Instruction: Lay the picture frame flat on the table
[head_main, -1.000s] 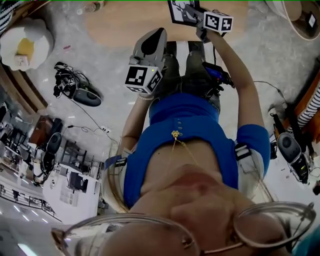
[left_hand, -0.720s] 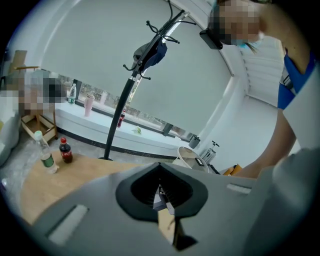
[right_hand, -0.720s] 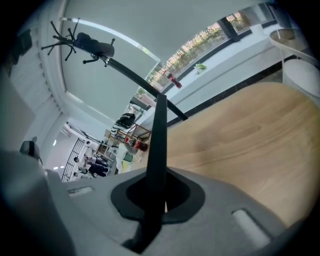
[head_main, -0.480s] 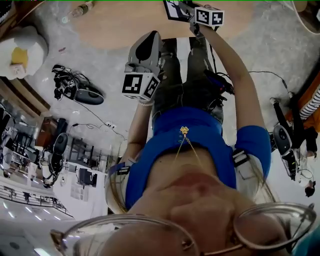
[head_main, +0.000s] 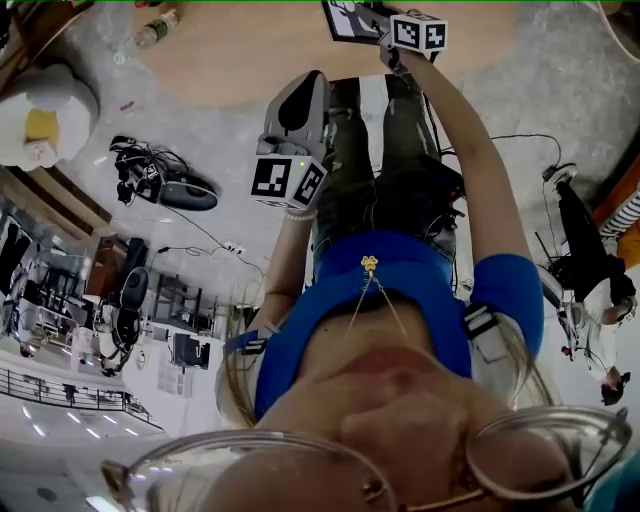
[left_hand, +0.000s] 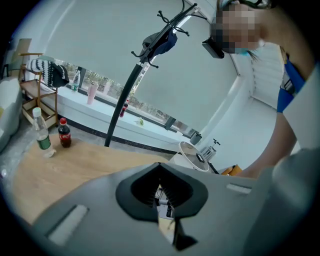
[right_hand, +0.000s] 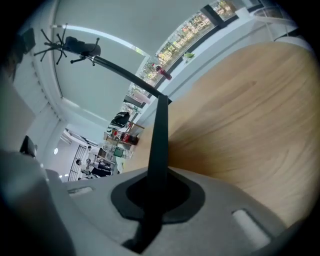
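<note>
still, the picture frame (head_main: 348, 18) sits clenched in my right gripper (right_hand: 157, 192). in the right gripper view its black edge runs straight up out of the jaws, thin side toward the camera. it is out over the near part of the wooden table (head_main: 240, 55), and the top of the head view cuts off part of its printed face. i cannot tell whether its lower edge touches the wood. it is in nearly the same spot in the head view as half a second ago; a second ago it showed a little further right and lower. my right arm is stretched forward as before. my left gripper (left_hand: 162, 197) is held back by the table's near edge, jaws a narrow gap apart with nothing between them. its marker cube (head_main: 285, 180) sits slightly lower in the head view than in the earlier frames. further out on the table stand a clear bottle (left_hand: 42, 134) and a cola bottle (left_hand: 64, 133), with a black coat rack (left_hand: 150, 47) behind them.
</note>
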